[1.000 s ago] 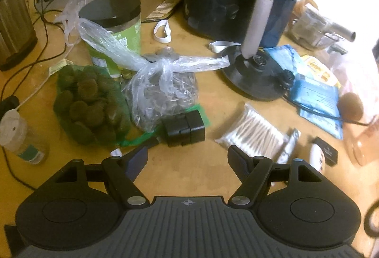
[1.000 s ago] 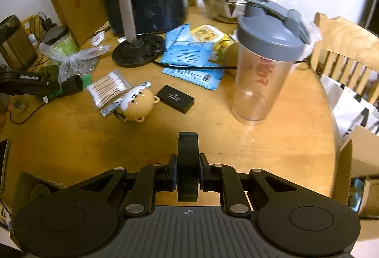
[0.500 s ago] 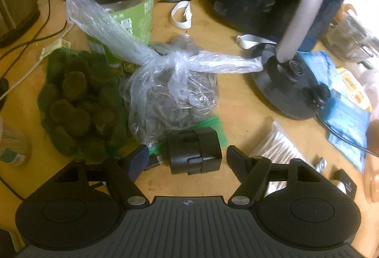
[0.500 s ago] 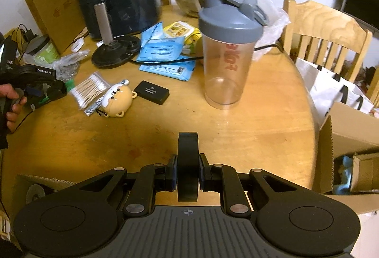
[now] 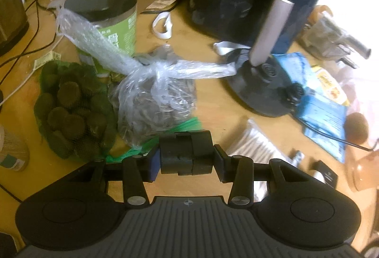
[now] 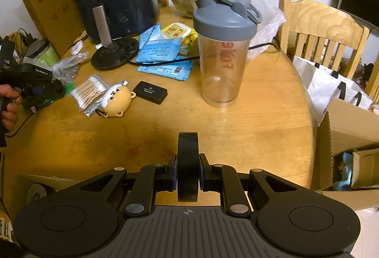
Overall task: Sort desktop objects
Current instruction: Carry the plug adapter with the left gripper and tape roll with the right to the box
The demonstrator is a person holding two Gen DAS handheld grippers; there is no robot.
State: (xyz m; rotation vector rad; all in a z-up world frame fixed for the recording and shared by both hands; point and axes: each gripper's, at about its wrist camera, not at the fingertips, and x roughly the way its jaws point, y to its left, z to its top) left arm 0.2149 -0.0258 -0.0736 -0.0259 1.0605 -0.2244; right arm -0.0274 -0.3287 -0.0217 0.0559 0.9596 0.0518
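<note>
- Left gripper (image 5: 186, 158): jaws just closing, pads now pressed on black adapter (image 5: 186, 151) beside knotted plastic bag (image 5: 156, 94)
- Right gripper (image 6: 187, 172): jaws nearly closed, clamping black tape roll (image 6: 187, 165) above tabletop (image 6: 260, 116)

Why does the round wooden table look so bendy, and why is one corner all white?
Right wrist view: the fisheye lens curves the round wooden table and tall clear shaker bottle. Left wrist view: bright light washes out the top right corner, and the pack of cotton swabs looks blurry.

Black charger block (image 5: 186, 151), green net bag (image 5: 68, 111)
</note>
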